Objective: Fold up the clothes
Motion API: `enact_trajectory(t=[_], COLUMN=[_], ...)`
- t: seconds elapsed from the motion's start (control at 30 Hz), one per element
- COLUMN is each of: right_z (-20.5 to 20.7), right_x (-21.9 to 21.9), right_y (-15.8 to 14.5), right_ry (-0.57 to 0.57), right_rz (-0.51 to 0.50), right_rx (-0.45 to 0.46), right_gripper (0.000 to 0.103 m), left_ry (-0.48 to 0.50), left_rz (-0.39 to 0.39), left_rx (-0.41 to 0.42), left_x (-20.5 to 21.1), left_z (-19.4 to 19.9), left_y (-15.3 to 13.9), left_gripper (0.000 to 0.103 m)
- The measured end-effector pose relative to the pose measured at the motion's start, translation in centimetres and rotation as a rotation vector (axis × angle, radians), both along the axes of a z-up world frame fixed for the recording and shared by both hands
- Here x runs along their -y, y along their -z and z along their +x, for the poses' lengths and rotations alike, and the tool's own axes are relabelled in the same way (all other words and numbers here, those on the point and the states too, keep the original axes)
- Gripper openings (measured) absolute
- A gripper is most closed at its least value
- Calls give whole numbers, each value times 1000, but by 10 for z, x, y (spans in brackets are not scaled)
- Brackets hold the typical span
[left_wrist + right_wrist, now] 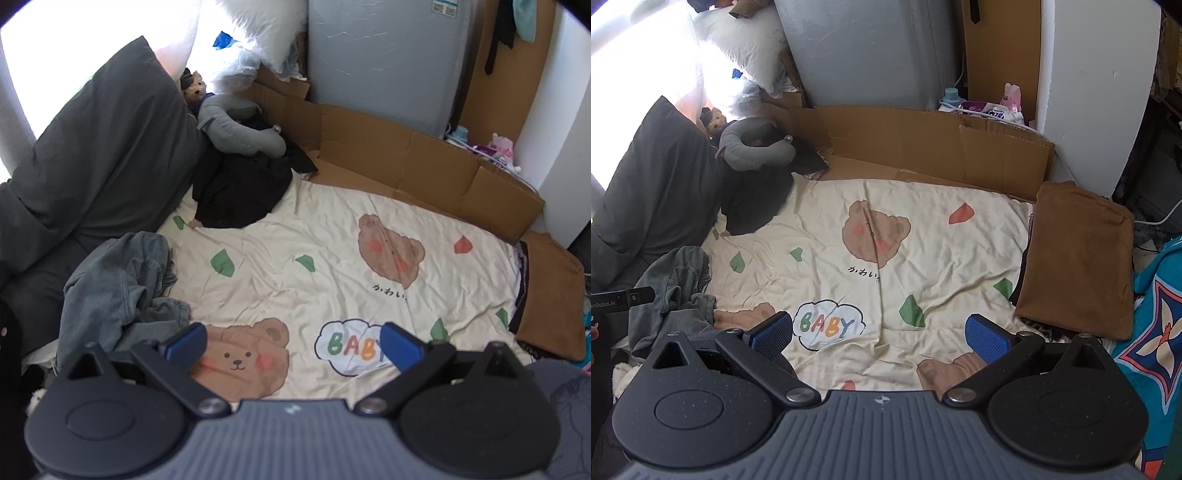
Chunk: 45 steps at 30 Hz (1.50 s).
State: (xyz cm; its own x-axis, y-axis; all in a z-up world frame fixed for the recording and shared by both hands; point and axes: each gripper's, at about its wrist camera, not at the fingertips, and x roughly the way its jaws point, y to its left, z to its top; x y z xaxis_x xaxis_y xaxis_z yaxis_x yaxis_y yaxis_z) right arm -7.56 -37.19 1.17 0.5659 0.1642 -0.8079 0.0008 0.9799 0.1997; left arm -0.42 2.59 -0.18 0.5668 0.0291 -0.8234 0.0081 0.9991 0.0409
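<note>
Bedsheet (295, 229) cream, bear print, cardboard (406, 162) along far edge; crumpled grey garment (122, 280) left; both tools (291, 341) (879, 332) wide, empty.

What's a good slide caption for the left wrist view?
Open left gripper above the bear-print sheet, crumpled grey-blue garment at left waiting to be folded.

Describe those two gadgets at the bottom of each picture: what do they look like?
Both look alike: the left gripper and right gripper each have a ribbed grey body, two round black discs, black linkage arms with silver pivot bolts, and blue textured finger pads. No cables or sleeves show.
</note>
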Motion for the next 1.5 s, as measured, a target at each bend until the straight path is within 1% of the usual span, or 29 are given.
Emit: enact_trajectory(t=[0.3,0.47,0.77,0.9,1.1,1.2,1.33,1.43,1.5], right_z=[2,3,6,9,11,13,17,20,23], right_x=[-2,-4,-13,-14,-17,-22,-25,-25,-23], right_y=[1,2,4,3,2,4,6,5,5], right_ry=[1,-8,-22,-26,-32,-33,-30,-16,-1], right_rz=[0,16,-12,-32,-57,-61,-38,-38,-36], right_rx=[-5,-6,-16,-32,-25,-24,-2,26,43], right_gripper=[103,103,103,103,103,103,103,103,103], left_ry=[5,4,-5,-24,-44,-45,-43,-76,-105], left_rz=[-1,5,13,6,27,14,18,-3,-8], left_rx=[-4,-12,-33,-46,-64,-56,-41,-40,-40], left_x=[-7,-9,-23,-39,-65,-80,-102,-124,-138], left_z=[1,2,6,9,16,19,26,33,37], left_y=[-1,-1,0,3,4,3,4,7,9], left_gripper=[101,101,101,101,100,99,97,95,95])
